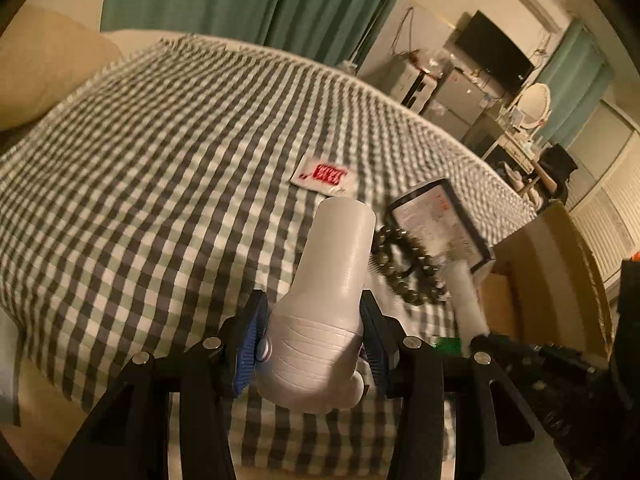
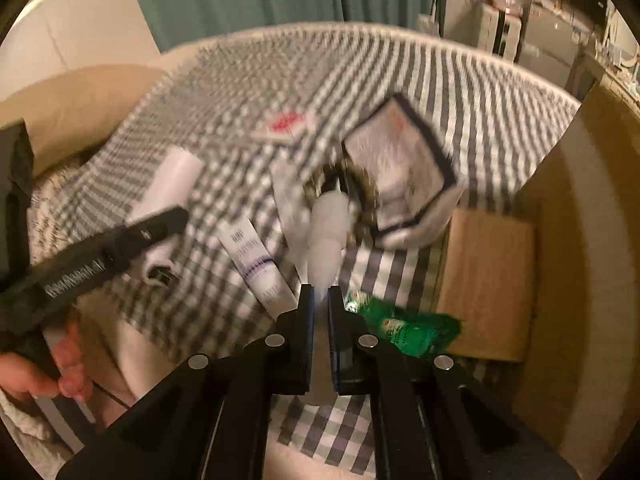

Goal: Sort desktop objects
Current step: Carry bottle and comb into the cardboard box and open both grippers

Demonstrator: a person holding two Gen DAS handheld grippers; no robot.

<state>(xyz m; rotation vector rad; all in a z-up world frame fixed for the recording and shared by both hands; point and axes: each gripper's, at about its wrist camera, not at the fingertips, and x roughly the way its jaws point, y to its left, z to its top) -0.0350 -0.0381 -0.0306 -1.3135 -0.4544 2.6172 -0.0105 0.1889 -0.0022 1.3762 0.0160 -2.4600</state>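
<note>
The left claw [image 1: 314, 336] is clamped on a white bottle [image 1: 328, 304], its blue pads pressing the ribbed lower body so the neck points away over the checked cloth [image 1: 160, 160]. It looks held this way to carry it off for sorting. The right claw [image 2: 319, 312] is pinched almost fully closed on the tail of a soft white tube [image 2: 326, 236]; whether it truly grips is hard to tell through the blur. Just beyond that tube lie a bead bracelet [image 1: 408, 268] and a dark-edged box [image 1: 438, 224], touching or overlapping. A red-printed sachet [image 1: 322, 178] sits apart, farther out. A labelled tube [image 2: 256, 268] and a green packet [image 2: 404, 326] lie near the right claw, beside a cardboard box [image 2: 488, 280], probably the destination. The box's far side is cut off.
</note>
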